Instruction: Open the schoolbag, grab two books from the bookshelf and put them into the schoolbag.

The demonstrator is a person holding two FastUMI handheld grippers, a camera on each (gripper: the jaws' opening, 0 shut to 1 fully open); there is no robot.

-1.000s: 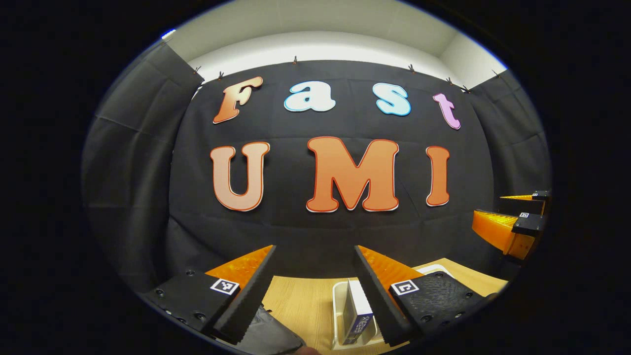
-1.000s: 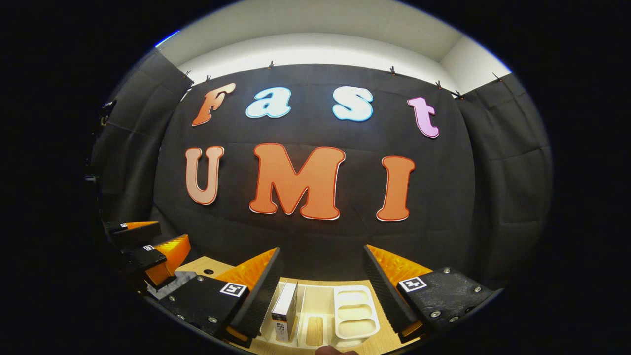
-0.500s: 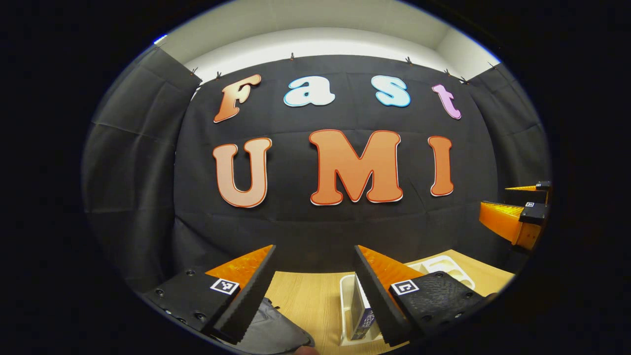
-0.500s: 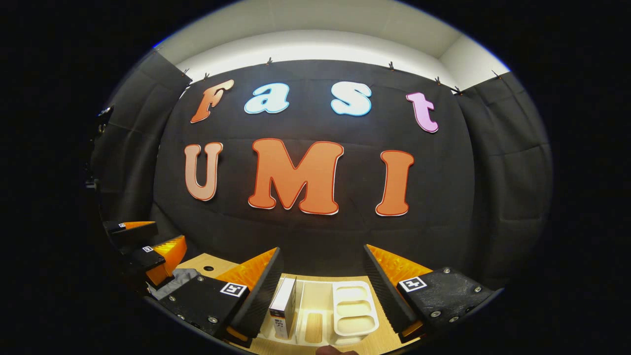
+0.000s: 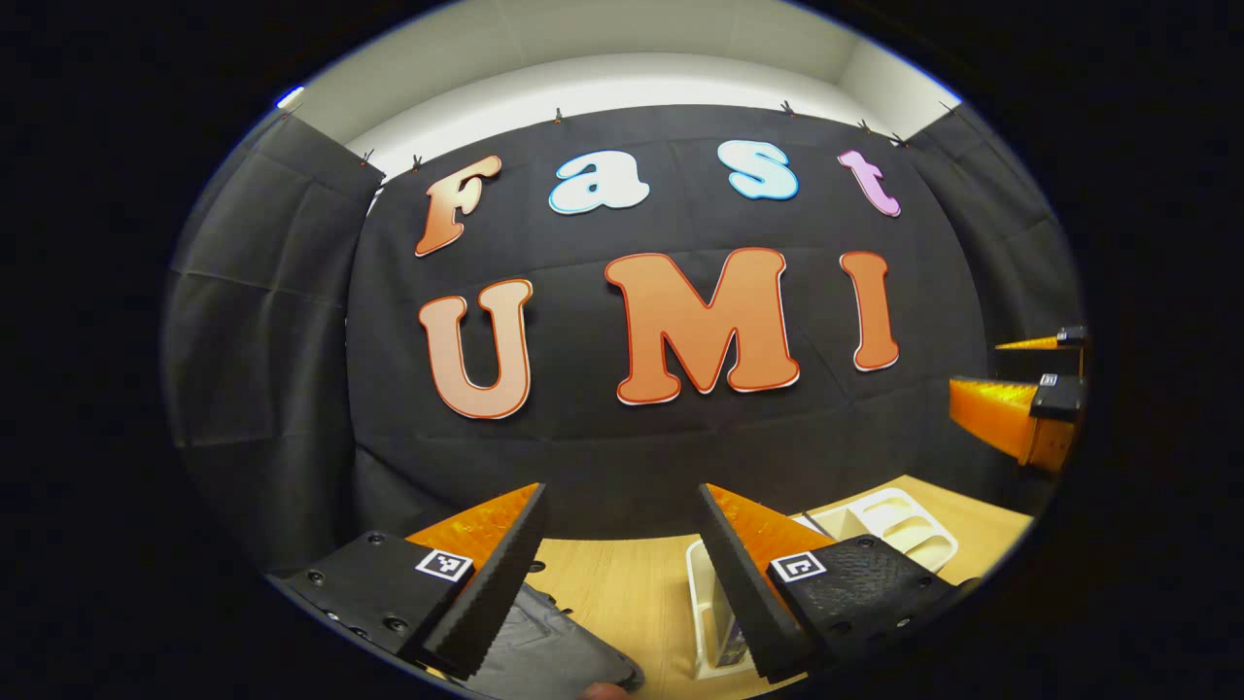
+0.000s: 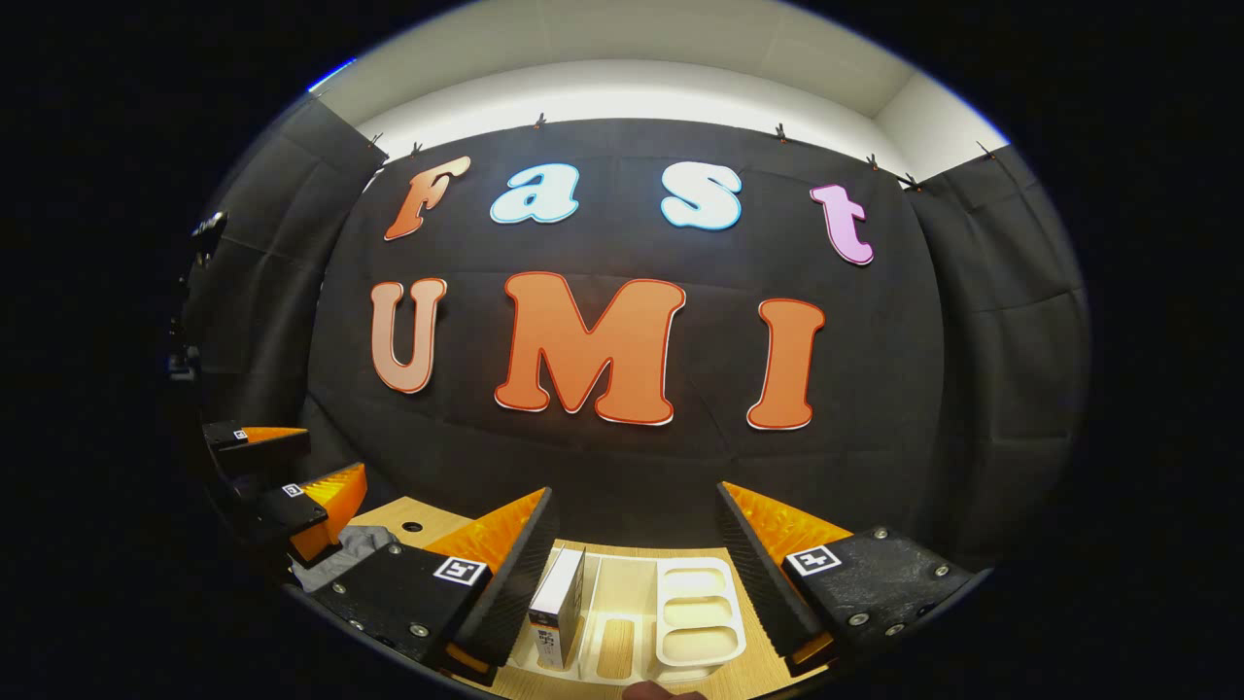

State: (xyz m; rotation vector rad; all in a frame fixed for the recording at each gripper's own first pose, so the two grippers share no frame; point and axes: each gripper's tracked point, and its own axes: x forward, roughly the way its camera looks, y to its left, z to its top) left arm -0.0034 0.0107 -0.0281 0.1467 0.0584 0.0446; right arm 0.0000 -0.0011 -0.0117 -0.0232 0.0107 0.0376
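We held both grippers' fingers apart and empty above the bench [image 6: 748, 671], left gripper [image 5: 617, 554] over the schoolbag [image 5: 554, 651], right gripper [image 6: 632, 564] facing the bookshelf [image 6: 695, 612].

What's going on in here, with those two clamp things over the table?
A person holds a two-finger gripper in each hand above a wooden table. The left gripper is open, above a dark schoolbag. The right gripper is open too, above a white bookshelf rack with a book standing upright in it. Neither grips anything, and no book is in the bag yet.
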